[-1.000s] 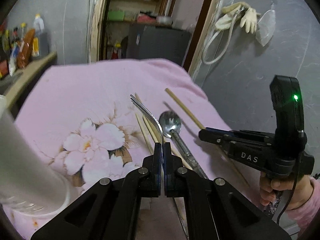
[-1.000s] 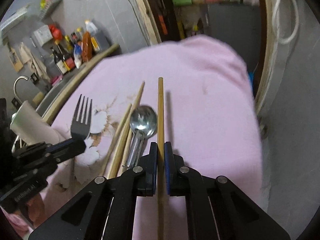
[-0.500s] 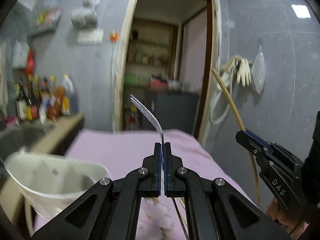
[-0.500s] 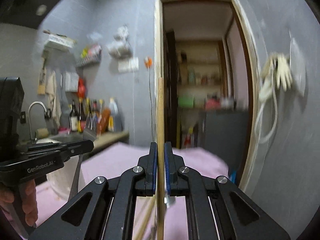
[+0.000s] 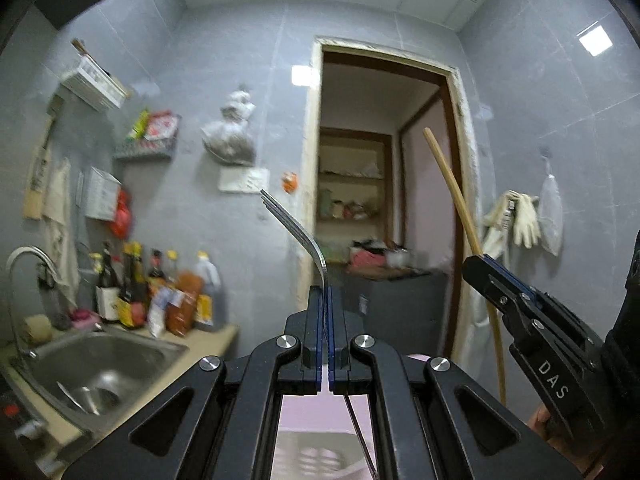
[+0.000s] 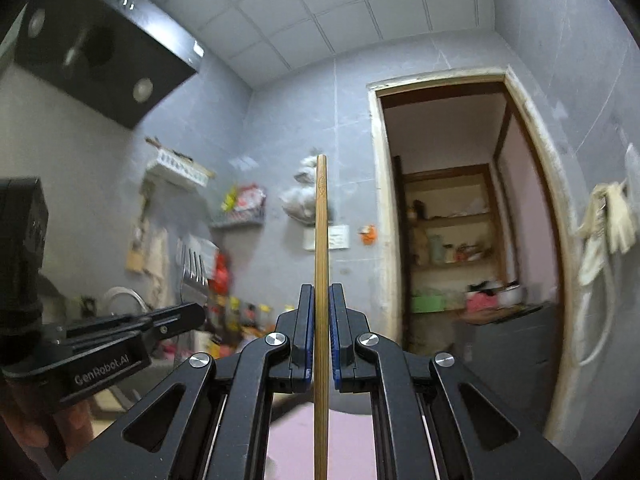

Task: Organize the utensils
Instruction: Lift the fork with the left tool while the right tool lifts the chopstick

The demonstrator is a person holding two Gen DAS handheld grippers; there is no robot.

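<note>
Both grippers have tipped up off the pink cloth (image 5: 320,412) in the last second, so now it's mostly grey tiled kitchen wall, sink (image 5: 100,364) and doorway (image 6: 460,220) in view. Left gripper (image 5: 324,320) is clamped on the fork (image 5: 296,232), right gripper (image 6: 321,320) on a chopstick (image 6: 321,240), both upright. Looks like they're heading for the white holder (image 5: 316,456) just below the left one.

Grey tiled walls (image 5: 240,92) are enclosing a small kitchen under a white panelled ceiling (image 6: 320,12). Far ahead, a brown-framed doorway (image 5: 384,208) is opening onto wooden shelves (image 6: 448,216). Near left, a steel sink (image 5: 92,364) is sitting beside assorted condiment bottles (image 5: 156,292). Pale rubber gloves (image 5: 516,216) are hanging at right.
</note>
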